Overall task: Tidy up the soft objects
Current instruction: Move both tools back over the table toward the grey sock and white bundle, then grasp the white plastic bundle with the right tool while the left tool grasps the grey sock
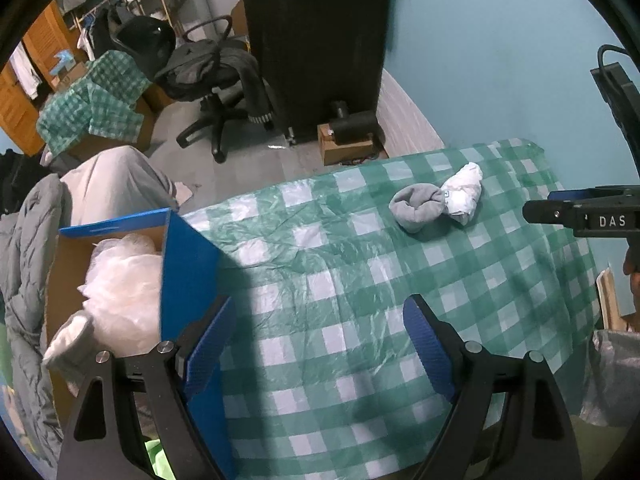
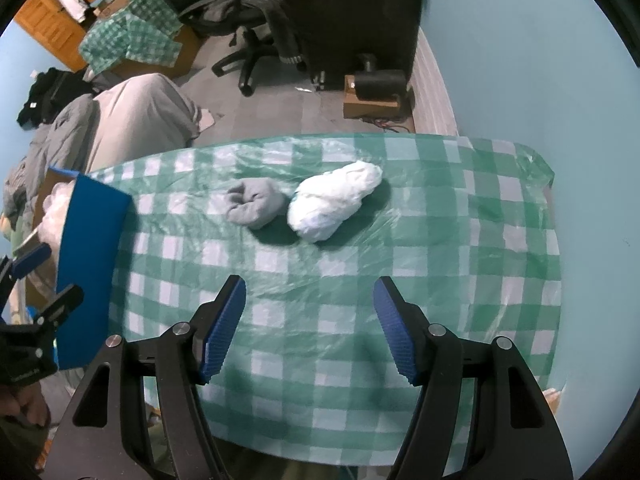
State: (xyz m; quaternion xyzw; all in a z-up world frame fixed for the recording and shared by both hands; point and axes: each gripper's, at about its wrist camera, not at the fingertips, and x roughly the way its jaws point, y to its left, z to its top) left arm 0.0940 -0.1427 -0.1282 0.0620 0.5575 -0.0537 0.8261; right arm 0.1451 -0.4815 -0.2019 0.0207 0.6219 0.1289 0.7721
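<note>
Both grippers hang over the checked tabletop (image 2: 460, 240), the left gripper (image 1: 320, 344) gaping wide and empty, the right gripper (image 2: 310, 328) fairly open, empty too. Two bundles wait mid-table, touching: one grey sock roll (image 2: 254, 204), one white roll (image 2: 334, 202). Risk: closing on one could drag its neighbour or snag the plastic cover. One box (image 1: 188, 268) at the left edge already holds white stuff.

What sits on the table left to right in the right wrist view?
Blue flap of the cardboard box → rolled grey sock bundle → crumpled white cloth bundle, all on the green checkered tablecloth.
</note>
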